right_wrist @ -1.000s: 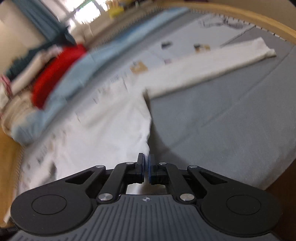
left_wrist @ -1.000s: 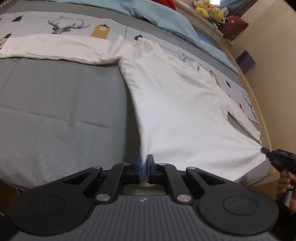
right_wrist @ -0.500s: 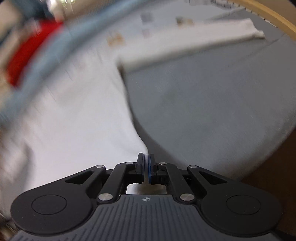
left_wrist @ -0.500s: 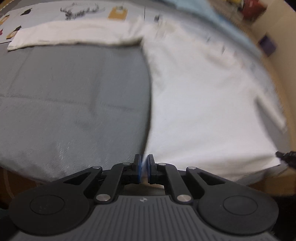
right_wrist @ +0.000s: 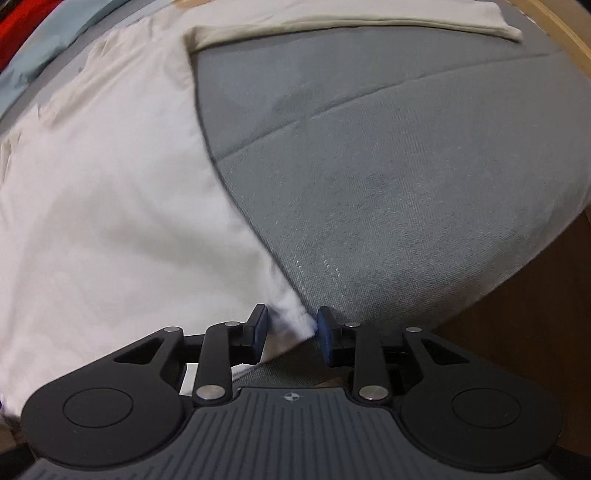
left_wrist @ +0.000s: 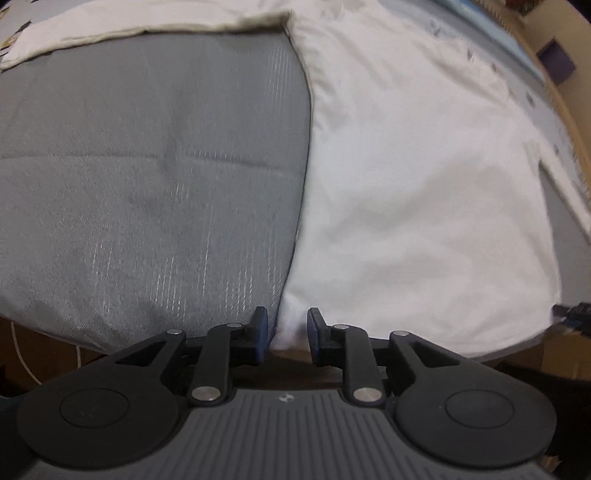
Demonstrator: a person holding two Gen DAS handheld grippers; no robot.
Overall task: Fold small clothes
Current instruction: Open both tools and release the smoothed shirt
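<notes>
With the white shirt (left_wrist: pixel 406 184) spread flat on the grey bed (left_wrist: pixel 147 184) for folding, both grippers (left_wrist: pixel 283 328) (right_wrist: pixel 291 328) sit released around its 6 o'clock hem corners.

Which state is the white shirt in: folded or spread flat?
Spread: the white shirt lies flat on the grey bed cover, its sleeve stretched out sideways.
</notes>
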